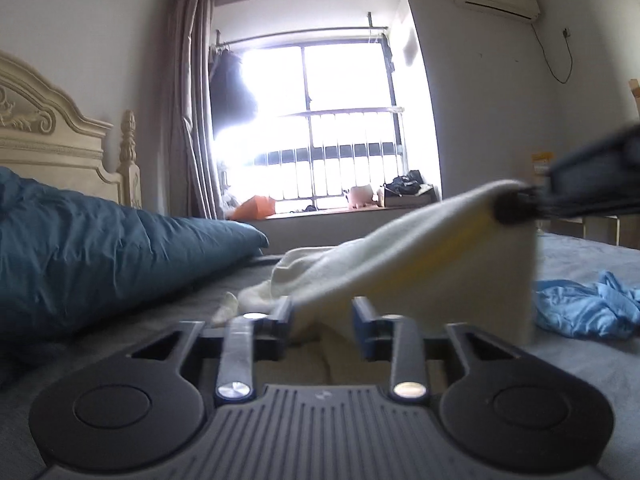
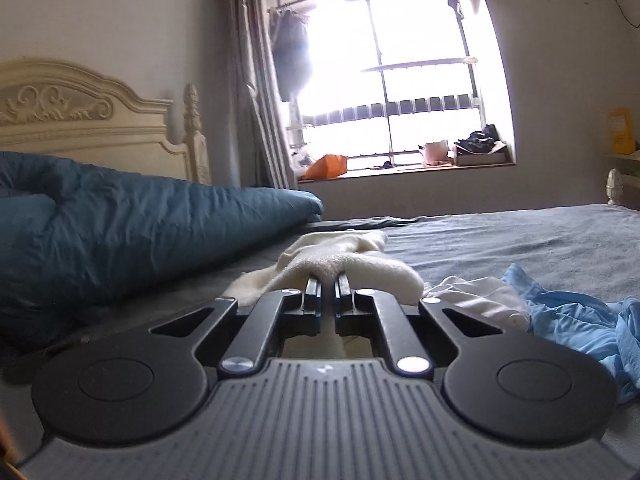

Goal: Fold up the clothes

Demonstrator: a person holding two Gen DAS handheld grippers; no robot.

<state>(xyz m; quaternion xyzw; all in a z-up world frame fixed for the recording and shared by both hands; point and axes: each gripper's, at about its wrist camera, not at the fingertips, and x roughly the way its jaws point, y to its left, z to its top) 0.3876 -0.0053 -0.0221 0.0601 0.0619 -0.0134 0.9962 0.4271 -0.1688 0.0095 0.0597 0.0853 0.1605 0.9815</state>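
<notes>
Left wrist view shows the left claw (image 1: 322,312) with its fingers standing apart; cream cloth drapes down between them, but whether the pads press on it cannot be told from here. The cream garment (image 1: 400,268) is the piece being worked on. One corner of it is lifted at the right, where the right claw (image 1: 516,204) pinches it, so the cloth hangs as a sloping sheet from that corner down to the bed (image 1: 580,256). Holding it up this way probably serves to spread the piece and find its edges before a fold is laid.

In the right wrist view the right claw (image 2: 327,284) is closed nearly all the way, its two fingers nipping a thick fold of the cream garment (image 2: 360,264), which bunches just beyond the tips and trails away toward the far side of the bed (image 2: 520,240). The tight pinch suits thin fabric that would slip from a looser hold.

To the near right lies a crumpled blue garment (image 2: 580,316), with a white garment (image 2: 480,300) just beside it, touching its left edge; both appear to be waiting their turn. A dark blue quilt (image 2: 140,232) is heaped along the left, likely pushed aside to leave the middle free.

Counted: two claws, three garments (one cream, one blue, one white), one quilt, one bed.
</notes>
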